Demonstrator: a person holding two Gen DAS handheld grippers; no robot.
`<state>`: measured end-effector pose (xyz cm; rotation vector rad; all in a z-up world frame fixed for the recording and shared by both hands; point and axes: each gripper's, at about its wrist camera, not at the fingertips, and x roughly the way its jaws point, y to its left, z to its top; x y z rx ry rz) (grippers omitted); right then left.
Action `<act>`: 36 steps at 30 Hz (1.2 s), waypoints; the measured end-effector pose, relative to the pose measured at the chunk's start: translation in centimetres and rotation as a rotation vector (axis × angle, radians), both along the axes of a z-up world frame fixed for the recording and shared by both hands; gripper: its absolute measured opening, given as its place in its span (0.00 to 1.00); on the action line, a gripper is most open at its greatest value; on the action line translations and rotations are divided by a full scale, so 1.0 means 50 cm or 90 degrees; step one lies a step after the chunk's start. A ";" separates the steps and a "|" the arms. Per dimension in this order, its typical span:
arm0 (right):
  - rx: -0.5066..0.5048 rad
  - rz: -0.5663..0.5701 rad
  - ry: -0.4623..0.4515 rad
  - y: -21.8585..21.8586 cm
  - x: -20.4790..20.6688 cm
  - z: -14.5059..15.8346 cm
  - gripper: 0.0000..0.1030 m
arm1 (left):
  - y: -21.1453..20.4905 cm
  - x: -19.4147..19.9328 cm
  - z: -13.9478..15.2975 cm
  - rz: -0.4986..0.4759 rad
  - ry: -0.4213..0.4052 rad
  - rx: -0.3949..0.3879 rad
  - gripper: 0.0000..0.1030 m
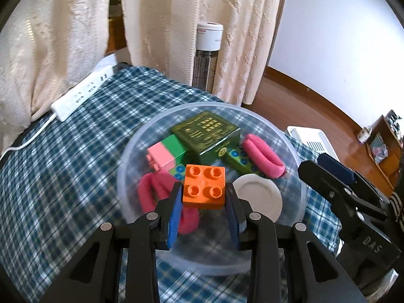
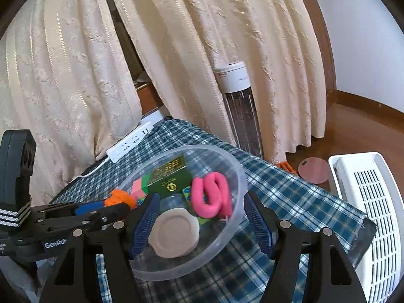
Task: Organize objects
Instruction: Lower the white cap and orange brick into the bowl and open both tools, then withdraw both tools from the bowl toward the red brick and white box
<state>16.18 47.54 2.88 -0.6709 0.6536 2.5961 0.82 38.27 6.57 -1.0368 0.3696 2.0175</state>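
Note:
A clear plastic bowl (image 1: pixel 141 136) sits on the plaid cloth. It holds a dark green box (image 1: pixel 205 131), a pink and green brick (image 1: pixel 166 151), pink foam loops (image 1: pixel 262 155) and a jar with a beige lid (image 1: pixel 257 193). My left gripper (image 1: pixel 204 189) is shut on an orange brick (image 1: pixel 204 186) and holds it over the bowl. My right gripper (image 2: pixel 200 223) is open, its fingers on either side of the bowl's right rim (image 2: pixel 237 217), with the jar lid (image 2: pixel 174 234) between them. The orange brick (image 2: pixel 118 198) shows at its left.
A white power strip (image 1: pixel 80 94) lies at the cloth's far left edge. Curtains hang behind. A tall white-topped appliance (image 2: pixel 240 111) stands past the table. A white basket (image 2: pixel 373 212) and a pink disc (image 2: pixel 313 173) are on the floor at right.

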 end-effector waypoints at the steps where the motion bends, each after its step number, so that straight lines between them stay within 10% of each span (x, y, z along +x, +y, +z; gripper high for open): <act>1: -0.001 -0.001 0.000 0.002 0.001 -0.001 0.70 | 0.008 -0.002 -0.002 -0.003 -0.004 0.001 0.33; 9: -0.010 -0.002 -0.003 0.012 0.001 -0.006 0.70 | 0.026 -0.028 -0.016 0.014 -0.034 0.011 0.56; 36: 0.028 0.109 0.005 -0.143 -0.069 0.040 0.79 | -0.268 -0.109 0.010 0.233 0.029 0.002 0.65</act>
